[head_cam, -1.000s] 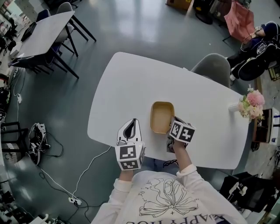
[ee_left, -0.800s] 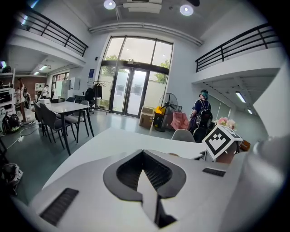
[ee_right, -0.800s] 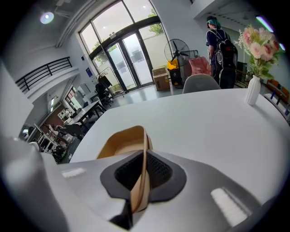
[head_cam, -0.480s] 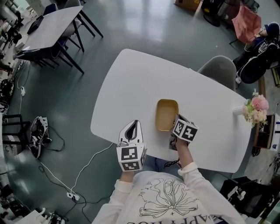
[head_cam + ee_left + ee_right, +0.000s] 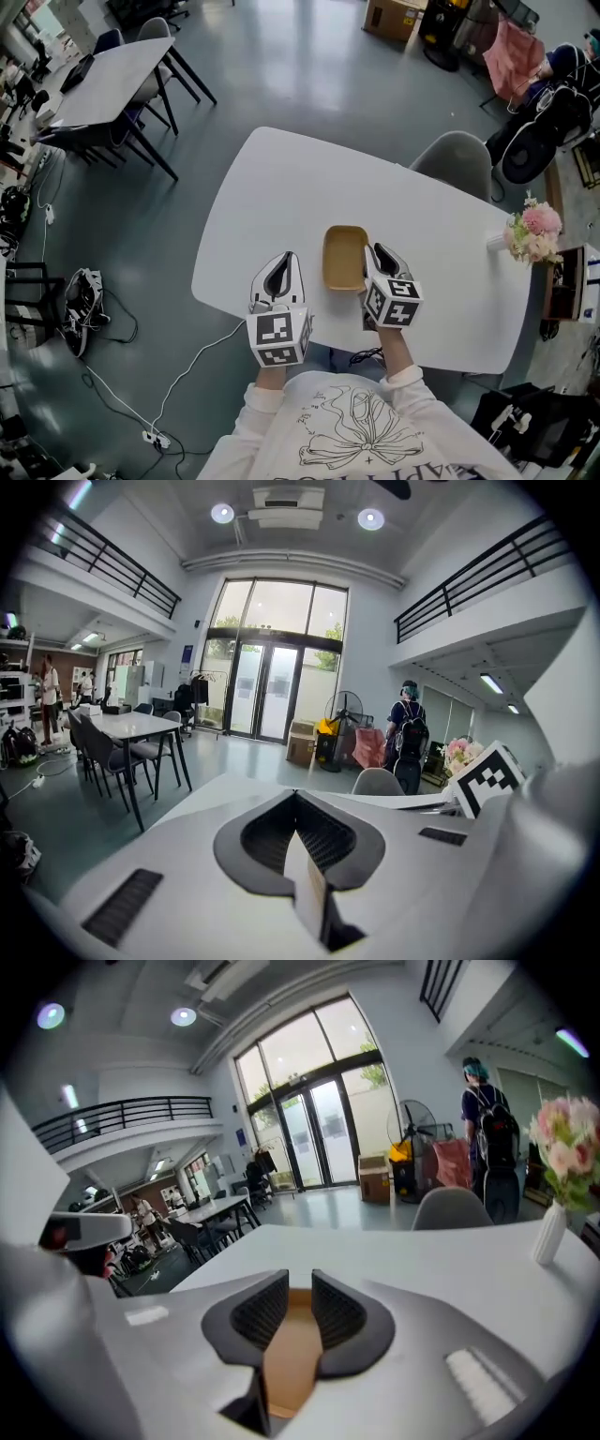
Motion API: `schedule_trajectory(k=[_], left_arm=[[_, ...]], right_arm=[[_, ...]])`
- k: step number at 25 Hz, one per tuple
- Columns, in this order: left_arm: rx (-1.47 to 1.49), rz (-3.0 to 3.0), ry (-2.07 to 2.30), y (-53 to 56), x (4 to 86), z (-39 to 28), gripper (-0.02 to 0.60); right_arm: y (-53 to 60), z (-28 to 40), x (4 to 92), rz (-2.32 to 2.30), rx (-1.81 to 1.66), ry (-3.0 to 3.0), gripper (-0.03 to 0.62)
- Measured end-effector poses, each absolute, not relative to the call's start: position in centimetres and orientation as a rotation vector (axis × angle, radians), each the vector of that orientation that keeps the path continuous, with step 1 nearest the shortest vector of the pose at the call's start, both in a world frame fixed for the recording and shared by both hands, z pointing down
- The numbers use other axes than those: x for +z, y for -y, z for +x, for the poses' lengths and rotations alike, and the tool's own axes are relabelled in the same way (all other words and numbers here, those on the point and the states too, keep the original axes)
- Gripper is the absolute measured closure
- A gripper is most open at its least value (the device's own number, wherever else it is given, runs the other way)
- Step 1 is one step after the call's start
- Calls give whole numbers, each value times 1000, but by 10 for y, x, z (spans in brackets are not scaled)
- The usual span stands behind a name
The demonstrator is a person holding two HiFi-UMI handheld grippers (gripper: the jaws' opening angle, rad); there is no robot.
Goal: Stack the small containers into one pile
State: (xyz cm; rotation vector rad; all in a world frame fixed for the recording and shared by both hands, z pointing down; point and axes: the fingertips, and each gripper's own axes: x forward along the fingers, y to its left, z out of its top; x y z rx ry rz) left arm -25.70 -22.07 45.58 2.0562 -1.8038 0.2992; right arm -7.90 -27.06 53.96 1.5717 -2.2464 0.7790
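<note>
Now the tan container [image 5: 344, 257] sits on the worktop [image 5: 281, 187], midway along its near edge. The right gripper [image 5: 377, 250] is just beside its right rim; its jaws have just been opening and stand slightly spread, with tan showing in the gap, unpinched. The left gripper [image 5: 287, 257] is to the container's left, its jaws pressed together on nothing.

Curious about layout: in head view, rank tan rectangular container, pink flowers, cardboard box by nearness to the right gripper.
1. Tan rectangular container, left of the right gripper; its jaws have just been opening, it showing between them.
2. Pink flowers, table's right edge.
3. Cardboard box, floor beyond table.
</note>
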Motion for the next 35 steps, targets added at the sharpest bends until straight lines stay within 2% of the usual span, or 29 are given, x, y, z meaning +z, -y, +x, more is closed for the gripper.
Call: schedule_trajectory(k=[2,7,16,35], left_arm=[[270,2090,1828,226,438,-254,575],[188,2169,1889,236,392,-245,575],[100,2228,1964,237,341,-239,575],[68,2263,2020,227,312,-235,575]], right_arm=[[275,-78,505,1595,641,2323,538],[281,-70,429,1679,416,2454,582],[279,-50,355,1775,210,2562,583],[269,-43,318,1824,134,2614,583]])
